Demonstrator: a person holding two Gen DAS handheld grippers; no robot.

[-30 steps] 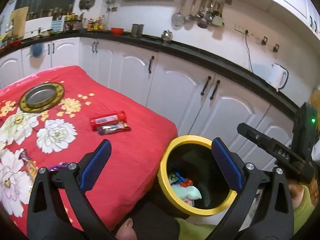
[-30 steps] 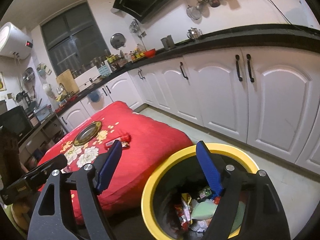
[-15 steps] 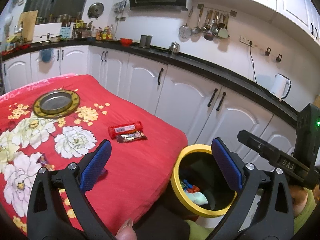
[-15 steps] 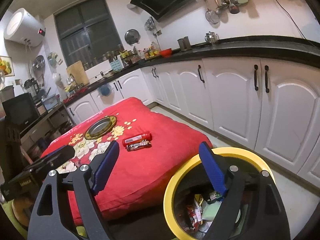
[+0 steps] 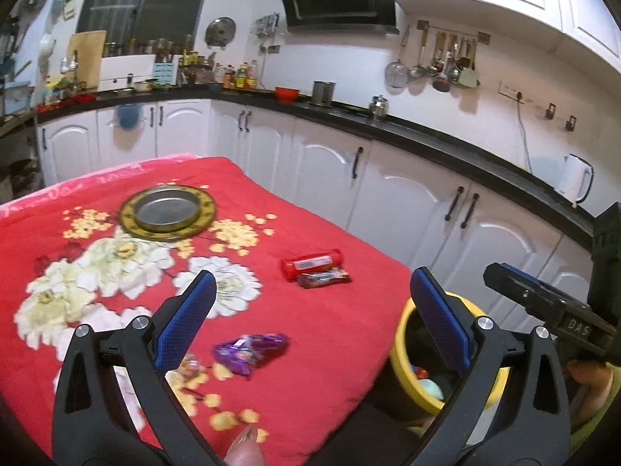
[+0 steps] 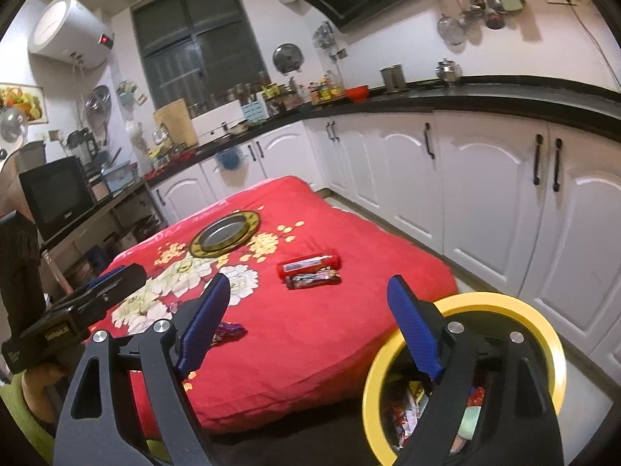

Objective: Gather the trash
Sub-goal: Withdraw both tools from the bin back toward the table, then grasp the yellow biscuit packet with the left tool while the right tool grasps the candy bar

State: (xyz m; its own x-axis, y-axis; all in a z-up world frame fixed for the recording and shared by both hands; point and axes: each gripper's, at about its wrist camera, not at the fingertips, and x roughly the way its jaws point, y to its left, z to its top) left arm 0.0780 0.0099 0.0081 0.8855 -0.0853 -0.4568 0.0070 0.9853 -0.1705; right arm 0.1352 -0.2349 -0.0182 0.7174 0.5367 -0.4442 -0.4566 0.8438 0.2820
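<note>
Wrappers lie scattered on the red floral quilted cloth (image 5: 330, 334) that serves as my landmark: a crinkled purple foil wrapper (image 5: 252, 351) sits near the cloth's front edge, just ahead of and between the blue-padded fingers of the left gripper (image 5: 308, 320), whose jaws stand wide apart with nothing in them. Farther in on the cloth, a glossy red tube-shaped packet (image 5: 312, 264) lies touching a dark shiny candy wrapper (image 5: 324, 279), side by side. Beyond them, toward the cloth's far end, rests a round metal dish with a gold patterned rim (image 5: 167, 213). Off the cloth's right edge, lower down, stands a round black bin with a yellow rim (image 6: 543, 334), holding crumpled colourful trash. The right gripper (image 6: 310, 330) hangs over that edge, its jaws spread apart and empty, one finger above the bin's mouth.
</note>
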